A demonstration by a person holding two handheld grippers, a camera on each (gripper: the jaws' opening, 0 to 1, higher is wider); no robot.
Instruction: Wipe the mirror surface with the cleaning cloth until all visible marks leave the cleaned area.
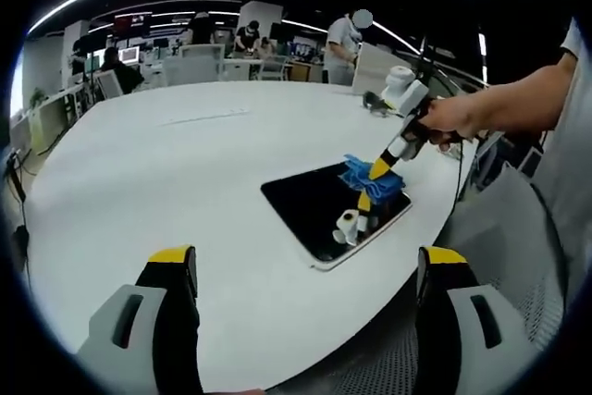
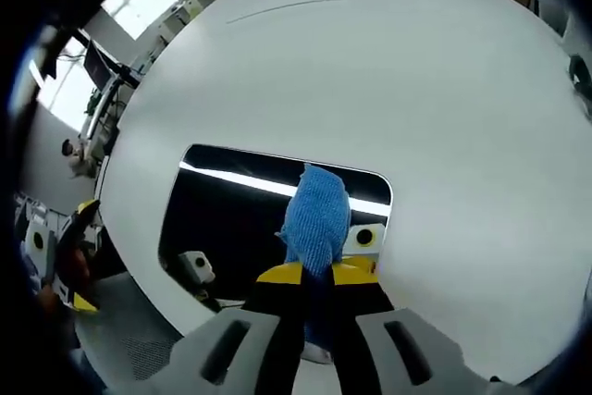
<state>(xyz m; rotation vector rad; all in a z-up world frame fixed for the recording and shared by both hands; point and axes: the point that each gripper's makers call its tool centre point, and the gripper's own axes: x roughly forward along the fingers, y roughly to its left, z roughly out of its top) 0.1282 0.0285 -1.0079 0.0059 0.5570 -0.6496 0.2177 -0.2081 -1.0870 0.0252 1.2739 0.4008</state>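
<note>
- Across both views spreads a broad, smooth white worktop (image 1: 166,182) with a rounded edge, matt and bare over most of its surface.
- Near that rounded edge lies the mirror (image 1: 324,210), a flat rectangular pane with rounded corners and a thin pale rim; its glossy dark face reflects ceiling light strips in the right gripper view.
- On the mirror's far corner rests the cleaning cloth (image 2: 316,215), a bright blue, nubby, soft fabric bunched into a rumpled wad that touches the glass.
- Right tool (image 1: 377,180), with yellow-tipped black jaws, is clamped on the cloth, pressing it down onto the mirror; a person's hand (image 1: 453,119) holds it.
- Left tool (image 1: 310,270) hangs above the worktop's near edge, its yellow-tipped jaws wide apart, gripping nothing.
</note>
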